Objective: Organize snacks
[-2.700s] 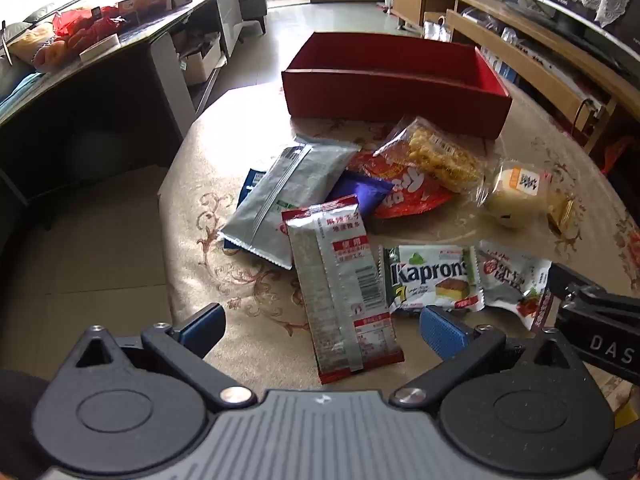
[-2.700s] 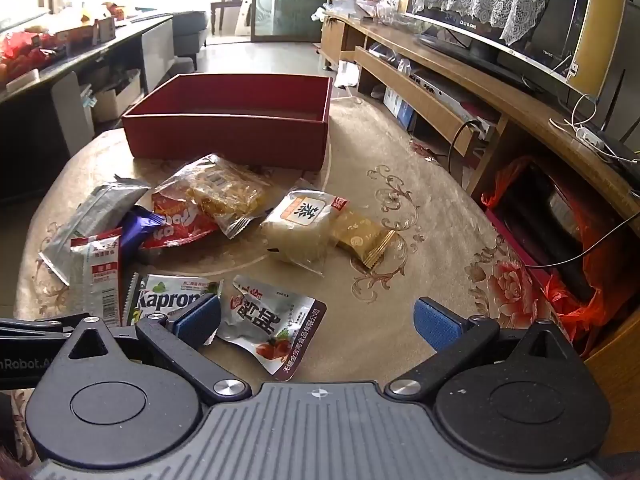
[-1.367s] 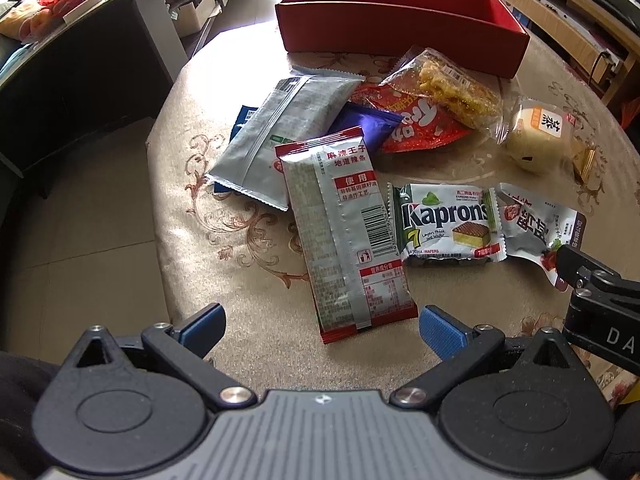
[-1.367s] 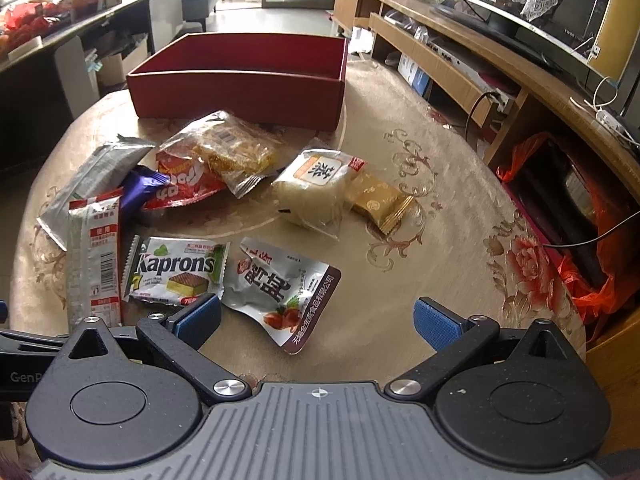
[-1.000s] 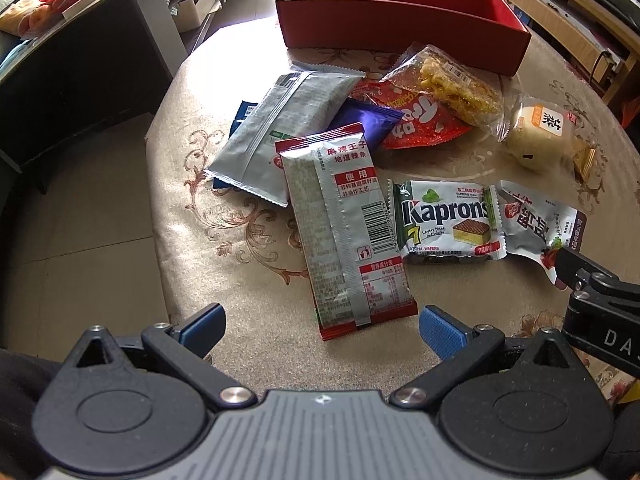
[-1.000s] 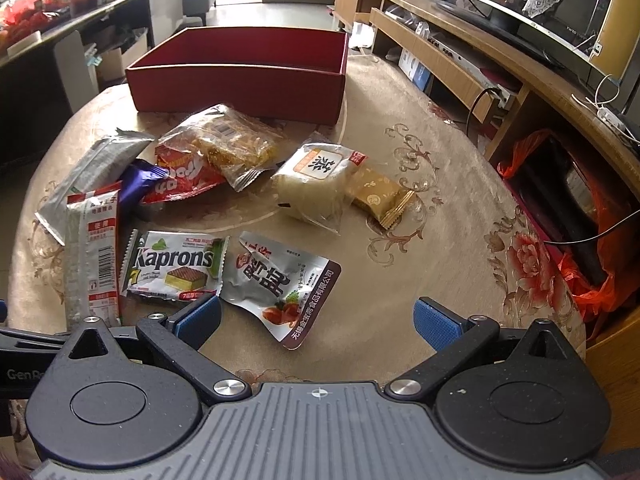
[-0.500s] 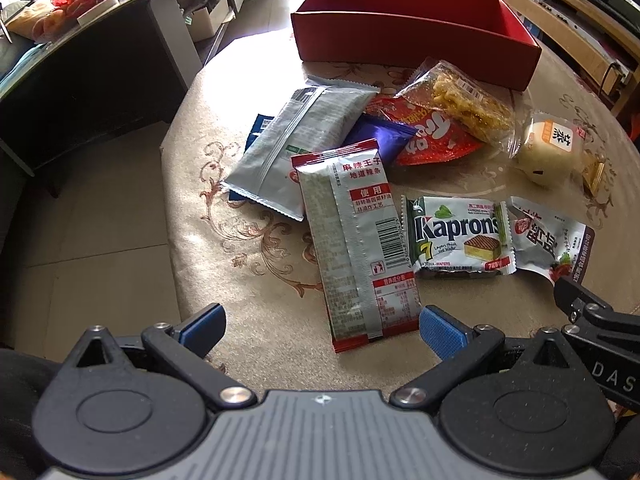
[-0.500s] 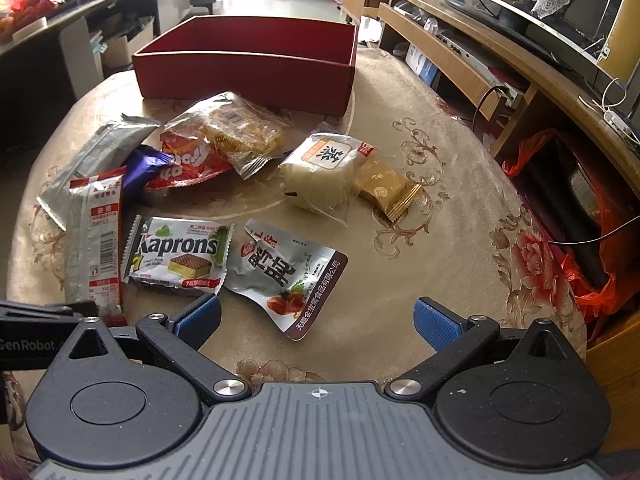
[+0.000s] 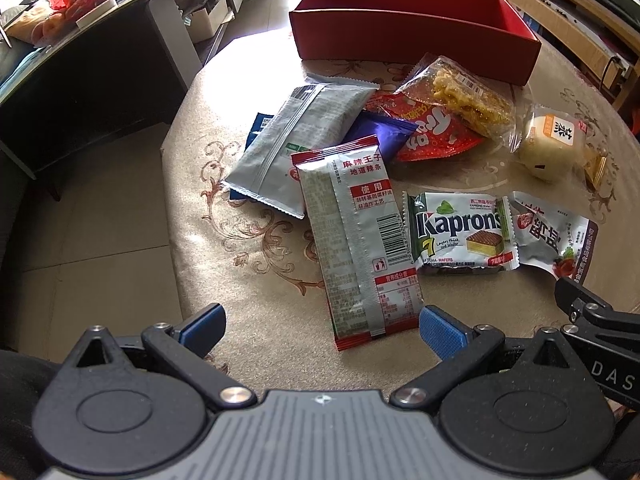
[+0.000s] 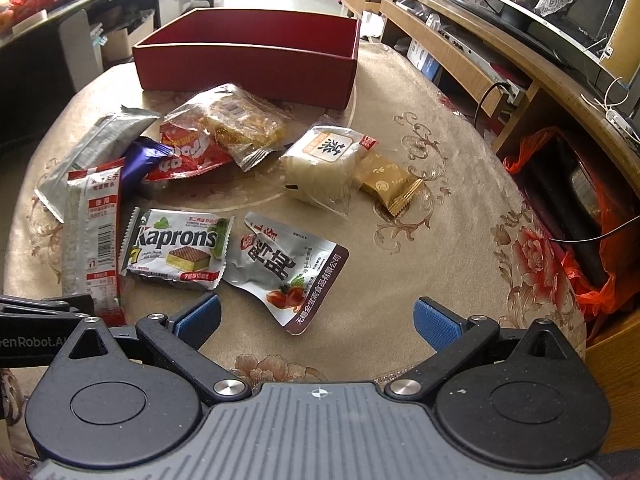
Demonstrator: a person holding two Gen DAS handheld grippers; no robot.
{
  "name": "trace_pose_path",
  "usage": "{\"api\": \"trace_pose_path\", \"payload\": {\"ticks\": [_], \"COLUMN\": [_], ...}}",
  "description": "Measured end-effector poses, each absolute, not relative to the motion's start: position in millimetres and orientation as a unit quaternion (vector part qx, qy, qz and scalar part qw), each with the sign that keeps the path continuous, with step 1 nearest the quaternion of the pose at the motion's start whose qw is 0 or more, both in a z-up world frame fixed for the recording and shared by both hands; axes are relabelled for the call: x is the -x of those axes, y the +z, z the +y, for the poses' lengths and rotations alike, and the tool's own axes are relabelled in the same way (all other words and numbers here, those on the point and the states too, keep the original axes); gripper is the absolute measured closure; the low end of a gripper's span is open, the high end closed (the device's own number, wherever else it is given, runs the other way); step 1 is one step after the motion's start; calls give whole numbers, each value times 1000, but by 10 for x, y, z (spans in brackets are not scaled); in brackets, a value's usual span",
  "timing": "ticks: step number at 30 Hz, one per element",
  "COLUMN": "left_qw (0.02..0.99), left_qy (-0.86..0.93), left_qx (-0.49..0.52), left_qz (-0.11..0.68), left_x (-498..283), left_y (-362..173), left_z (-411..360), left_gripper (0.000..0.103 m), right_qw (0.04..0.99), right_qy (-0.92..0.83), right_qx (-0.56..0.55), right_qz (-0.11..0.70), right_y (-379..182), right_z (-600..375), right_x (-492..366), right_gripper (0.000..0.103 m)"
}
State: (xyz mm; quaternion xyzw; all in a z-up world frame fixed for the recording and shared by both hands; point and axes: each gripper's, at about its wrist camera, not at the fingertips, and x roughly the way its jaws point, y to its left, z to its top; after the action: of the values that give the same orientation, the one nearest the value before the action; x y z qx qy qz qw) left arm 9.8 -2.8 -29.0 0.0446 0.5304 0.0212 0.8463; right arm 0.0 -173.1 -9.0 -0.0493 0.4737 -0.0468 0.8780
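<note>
Several snack packets lie on a round table with a beige patterned cloth [image 9: 256, 304]. A long silver-and-red packet [image 9: 356, 236] lies just ahead of my left gripper [image 9: 320, 326], which is open and empty. A Kaprons wafer pack [image 9: 460, 232] [image 10: 176, 248] lies beside it. A silver packet with a brown edge [image 10: 292, 272] lies just ahead of my right gripper [image 10: 316, 320], also open and empty. An empty red box [image 10: 248, 52] [image 9: 408, 28] stands at the table's far side.
Farther back lie a grey pouch [image 9: 300, 140], a purple wrapper [image 9: 380, 136], a red packet [image 10: 188, 152], a clear bag of fried snacks [image 10: 240, 124], a white bun pack [image 10: 320, 164] and a gold packet [image 10: 386, 186]. A wooden TV bench [image 10: 500, 48] stands right; a dark counter [image 9: 80, 60] left.
Both grippers have drawn closer over the packets; the view has shifted slightly. No packet has moved, and both grippers stay open.
</note>
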Motion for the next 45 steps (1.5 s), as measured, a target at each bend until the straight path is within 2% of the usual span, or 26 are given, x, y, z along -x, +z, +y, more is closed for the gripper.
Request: {"api": "trace_pose_path", "payload": {"ticks": [21,29,45], "left_qw": [846,843,829], "left_qy": [22,25,14], "left_qx": [-43,-45,-28], "left_qz": [531,535,559], "left_x": [-116,-162,-365], "left_y": [-282,-289,-391], "left_z": [-37,-85,-167], "left_gripper": [5,9,9], "right_qw": [879,878,872], "right_qy": [-45,-39,15], "right_qx": [58,79,160], "right_qz": [472,471,463], "right_y": [-79,-52,17], "right_z": [-1714,-1699,-1670], "right_x": [-21,-76,-456], "right_gripper": [0,0,0]}}
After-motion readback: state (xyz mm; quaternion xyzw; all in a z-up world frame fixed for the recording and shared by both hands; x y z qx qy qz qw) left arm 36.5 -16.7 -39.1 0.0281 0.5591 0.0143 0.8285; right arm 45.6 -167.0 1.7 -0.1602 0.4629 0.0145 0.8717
